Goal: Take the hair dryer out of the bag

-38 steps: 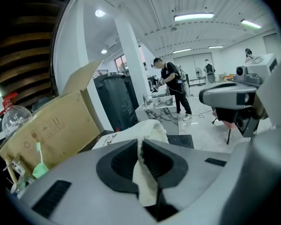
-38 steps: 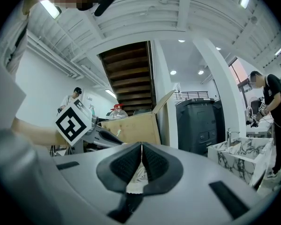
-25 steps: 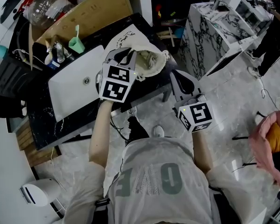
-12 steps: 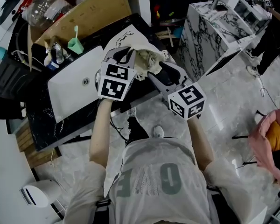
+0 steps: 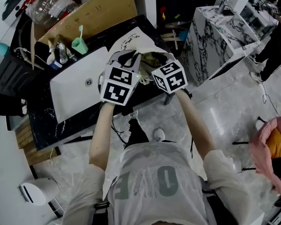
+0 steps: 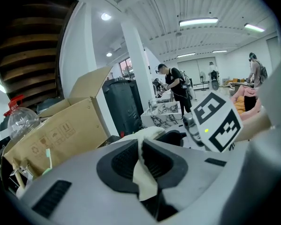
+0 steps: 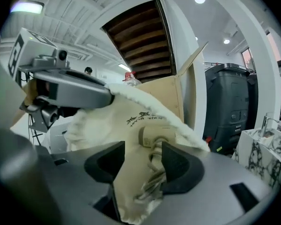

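Note:
A cream cloth bag [image 5: 131, 39] lies on the black counter [image 5: 47, 121] beside the sink. My left gripper [image 5: 127, 57] is shut on the bag's rim, and a strip of cream cloth [image 6: 143, 172] shows pinched between its pads. My right gripper [image 5: 153, 62] is at the bag's mouth. Its jaws have just been opening and now stand apart. Between them sits the beige hair dryer [image 7: 152, 136] with its bunched cord, still inside the bag [image 7: 107, 118]. The pads do not press on it. In the right gripper view, the left gripper [image 7: 107, 97] holds the rim up.
A white sink basin [image 5: 77, 86] lies left of the bag. A green cup [image 5: 77, 43] with a toothbrush and a cardboard box [image 5: 96, 8] stand behind it. A marble-patterned block [image 5: 215, 32] stands to the right across the floor. People stand far off in the left gripper view.
My right gripper has swung left from beside the counter to the bag's mouth, and its jaws have opened. The left gripper has kept its hold on the rim.

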Tool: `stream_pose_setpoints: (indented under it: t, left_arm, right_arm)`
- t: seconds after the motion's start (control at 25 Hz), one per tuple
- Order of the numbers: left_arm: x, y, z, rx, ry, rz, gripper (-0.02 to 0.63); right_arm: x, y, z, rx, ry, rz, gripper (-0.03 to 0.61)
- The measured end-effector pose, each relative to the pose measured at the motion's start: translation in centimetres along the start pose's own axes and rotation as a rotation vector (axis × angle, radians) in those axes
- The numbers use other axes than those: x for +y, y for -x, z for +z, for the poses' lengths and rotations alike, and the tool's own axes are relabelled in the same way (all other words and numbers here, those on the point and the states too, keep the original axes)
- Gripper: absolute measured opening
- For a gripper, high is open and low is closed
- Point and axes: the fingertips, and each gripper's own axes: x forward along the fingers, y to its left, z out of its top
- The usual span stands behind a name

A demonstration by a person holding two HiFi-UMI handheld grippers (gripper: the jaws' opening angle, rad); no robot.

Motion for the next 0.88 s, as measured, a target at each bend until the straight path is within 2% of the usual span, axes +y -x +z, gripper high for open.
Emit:
stream_pose_setpoints:
  t: [0.2,0.44,0.68,0.88]
  left_arm:
    - [0.2,-0.6,0.0,0.005,-0.001,-0.013,0.052]
    - [0.8,-1.5,-0.4,0.012,0.006,-0.026,0.052]
    - [0.5,-2.3,-0.3,0.015,0.003,-0.047,0.052]
    - [0.9,-2.8,-0.5,0.021,0.011,-0.047,0.052]
  right_arm:
    - [-1.4,-2.7,-0.4,0.064,-0.004,-0.021,0.261]
    - [-2.5,-5.0,-1.7,0.179,0.051,-0.042,0.265]
    - [-4.1,-6.6,-2.4,0.29,0.062,-0.068,0.265]
    - [-3.6,-7.8,-4.5,0.393,0.049,-0.013,0.265]
